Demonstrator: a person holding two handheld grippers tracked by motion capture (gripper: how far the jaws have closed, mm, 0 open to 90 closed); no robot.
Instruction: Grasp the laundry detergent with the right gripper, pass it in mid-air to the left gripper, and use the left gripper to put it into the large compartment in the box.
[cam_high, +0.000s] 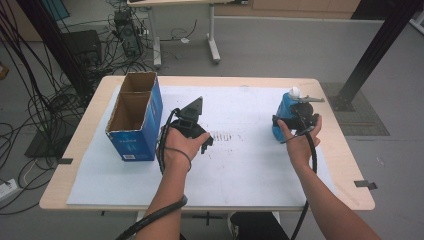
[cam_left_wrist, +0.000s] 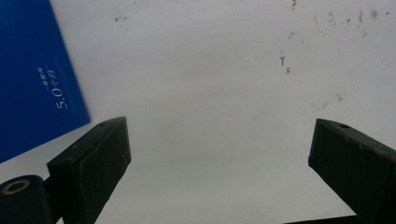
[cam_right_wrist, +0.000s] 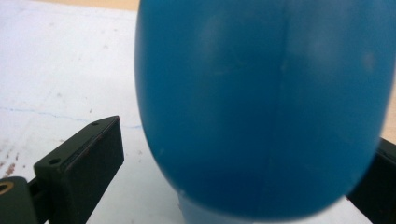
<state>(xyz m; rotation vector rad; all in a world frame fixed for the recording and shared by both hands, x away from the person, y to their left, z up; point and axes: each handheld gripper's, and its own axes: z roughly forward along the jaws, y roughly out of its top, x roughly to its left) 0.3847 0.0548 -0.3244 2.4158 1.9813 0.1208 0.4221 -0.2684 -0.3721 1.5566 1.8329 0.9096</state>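
Right jaws: set wide on either side of the blue bottle (cam_right_wrist: 266, 107); a gap is seen at the left jaw, so no grip is judged to be made yet.
Right gripper (cam_high: 298, 120): held against the near side of the bottle, at the right of the tabletop (cam_high: 90, 180).
Blue bottle: upright on the white sheet (cam_high: 240, 175), white cap on top, not lifted.
Left jaws: spread wide, nothing between them, only bare sheet seen beyond.
Left gripper (cam_high: 192, 127): held low over the sheet, just beside the blue carton (cam_high: 135, 142).
Blue carton: open at the top, standing at the left; nothing can be made out inside.
Done: bottle approached and bracketed.
Left, as judged: closing, lifting, and probably carrying to the carton.
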